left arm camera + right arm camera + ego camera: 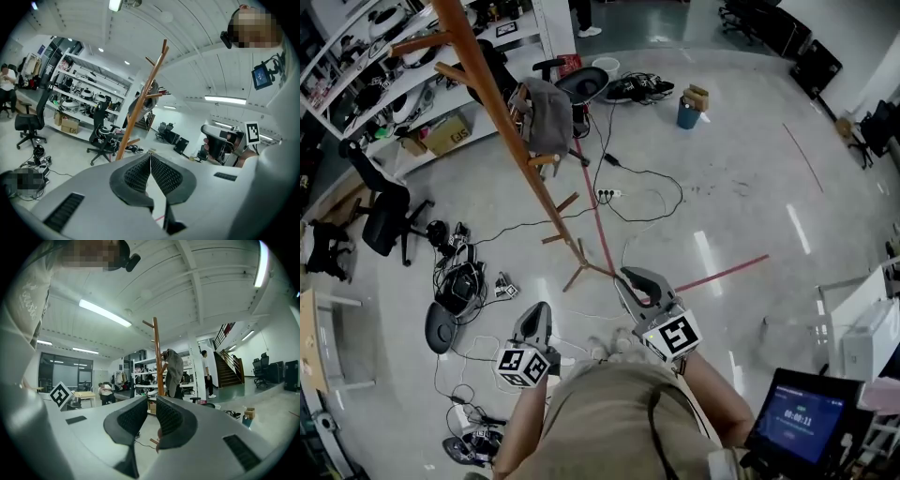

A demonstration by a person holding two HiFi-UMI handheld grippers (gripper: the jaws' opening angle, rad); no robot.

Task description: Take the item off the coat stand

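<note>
Hanging vertically on coat stand [480, 70], grey garment [546, 117] lies well ahead; right gripper [630, 277] nearer, jaws slightly parted, empty; left gripper [540, 309] clenched, empty.

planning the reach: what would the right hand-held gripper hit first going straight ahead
Probably the coat stand's wooden pole, lined up with the open jaws of the right hand-held gripper; the grey garment hangs just right of the pole. Distance unclear.
</note>
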